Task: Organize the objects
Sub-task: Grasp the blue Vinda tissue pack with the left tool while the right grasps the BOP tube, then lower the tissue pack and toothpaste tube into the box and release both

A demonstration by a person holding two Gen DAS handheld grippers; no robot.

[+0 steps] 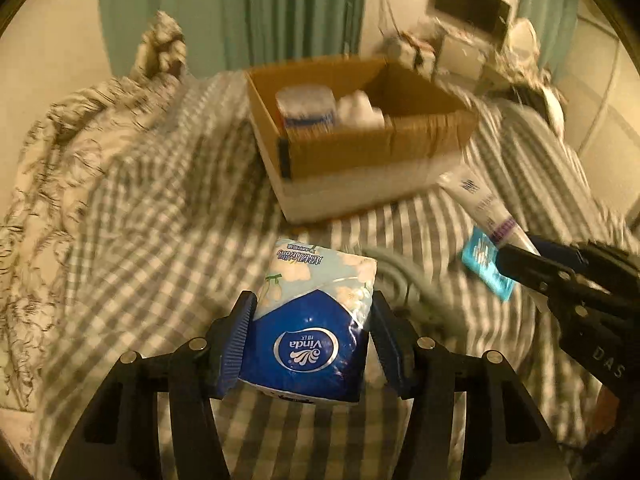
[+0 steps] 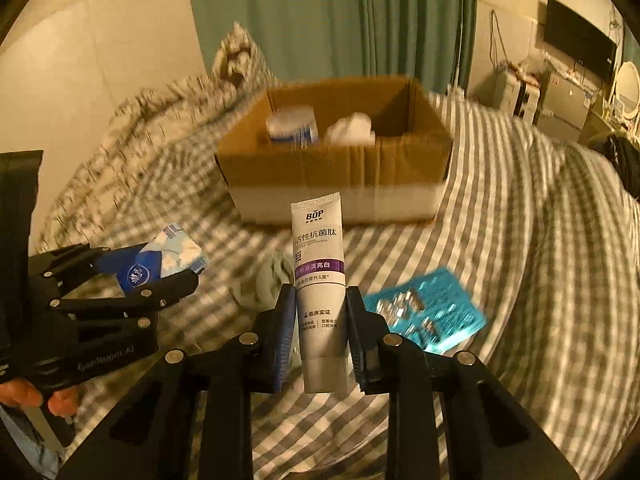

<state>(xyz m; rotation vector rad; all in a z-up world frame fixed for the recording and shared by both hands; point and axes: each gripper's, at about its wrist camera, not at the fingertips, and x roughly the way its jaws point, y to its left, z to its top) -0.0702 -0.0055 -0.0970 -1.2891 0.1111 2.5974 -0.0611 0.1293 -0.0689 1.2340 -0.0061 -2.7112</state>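
Note:
My left gripper is shut on a blue and white Vinda tissue pack, held above the checked bed cover; it also shows in the right wrist view. My right gripper is shut on a white toothpaste tube, held upright; the tube also shows in the left wrist view. An open cardboard box sits ahead on the bed, also seen in the left wrist view. It holds a round white and blue container and a white crumpled item.
A teal blister pack lies on the cover to the right of my right gripper. A grey-green cloth lies behind the tube. A rumpled patterned quilt is on the left. Green curtains hang behind; a desk with a screen stands far right.

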